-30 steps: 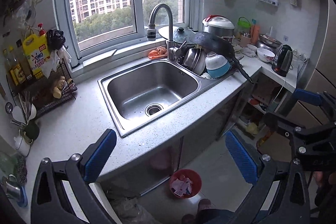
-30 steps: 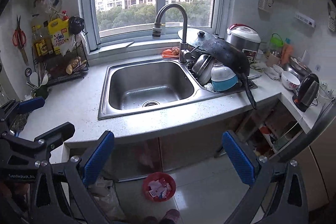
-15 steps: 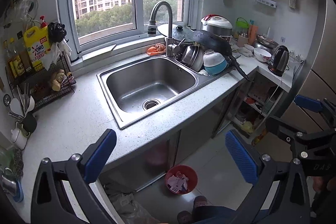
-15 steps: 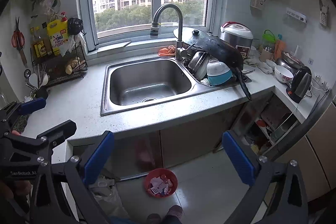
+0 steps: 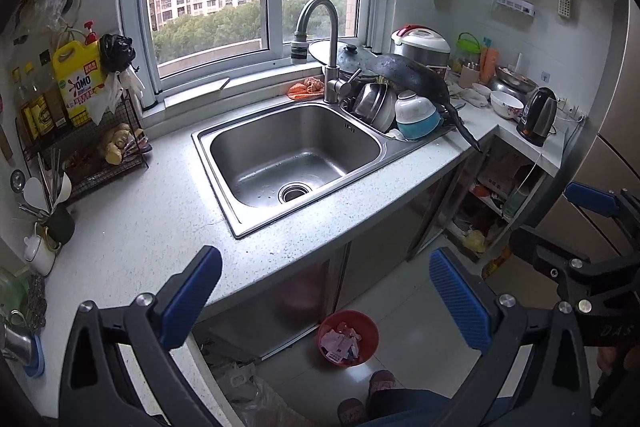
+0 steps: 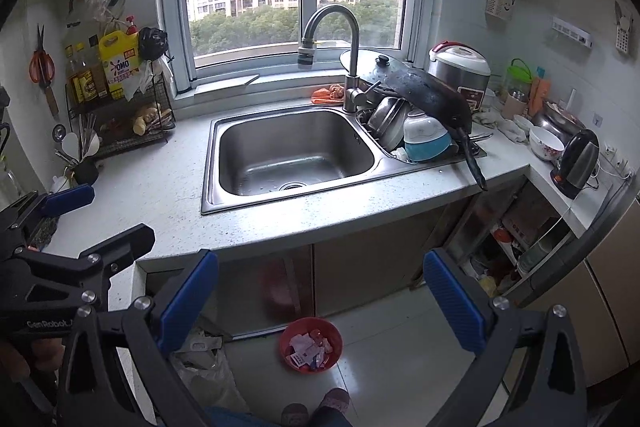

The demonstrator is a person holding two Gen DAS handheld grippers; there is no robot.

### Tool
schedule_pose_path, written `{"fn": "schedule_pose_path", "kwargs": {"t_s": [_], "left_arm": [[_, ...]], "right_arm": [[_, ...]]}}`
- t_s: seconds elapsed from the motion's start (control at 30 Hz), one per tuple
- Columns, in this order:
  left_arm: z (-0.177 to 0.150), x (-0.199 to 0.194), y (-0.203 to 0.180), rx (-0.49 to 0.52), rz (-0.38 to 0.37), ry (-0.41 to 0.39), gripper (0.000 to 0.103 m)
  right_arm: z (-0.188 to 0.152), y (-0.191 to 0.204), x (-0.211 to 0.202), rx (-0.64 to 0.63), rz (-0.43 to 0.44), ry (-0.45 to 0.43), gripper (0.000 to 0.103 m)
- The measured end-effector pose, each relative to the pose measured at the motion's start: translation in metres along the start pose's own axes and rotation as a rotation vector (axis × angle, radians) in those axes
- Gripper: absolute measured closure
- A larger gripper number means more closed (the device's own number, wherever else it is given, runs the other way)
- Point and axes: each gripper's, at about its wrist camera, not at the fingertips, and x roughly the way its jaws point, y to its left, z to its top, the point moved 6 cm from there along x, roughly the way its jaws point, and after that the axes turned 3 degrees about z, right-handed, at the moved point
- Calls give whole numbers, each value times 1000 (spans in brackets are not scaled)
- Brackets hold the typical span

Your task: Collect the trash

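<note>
Left wrist view: the left tool (image 5: 326,297) hangs wide open with nothing between its blue pads, out past the front edge of the speckled surface (image 5: 132,227). The sink (image 5: 294,151) sits at about 12 o'clock, and stacked dishes (image 5: 400,107) crowd its right side under a dark pan. Down on the floor at 6 o'clock stands the red bin (image 5: 348,337), with paper scraps in it (wrappers, by the look). The right tool (image 5: 600,267) shows at 3 o'clock.

Right wrist view: the right tool (image 6: 318,295) is likewise spread wide and holds nothing. The red bin (image 6: 311,343) lies at 6 o'clock on the floor, between the pads and just beyond slippered feet (image 6: 316,407). The left tool (image 6: 60,247) appears at 9 o'clock, by the surface (image 6: 160,187).
</note>
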Motion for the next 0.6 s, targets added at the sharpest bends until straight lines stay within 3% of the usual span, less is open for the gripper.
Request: {"fn": "schedule_pose_path", "kwargs": {"t_s": [0.6], "left_arm": [[-4,3,1,-4,-2,25,0]], "right_arm": [[-2,-3,3,7,13,26,1]]}}
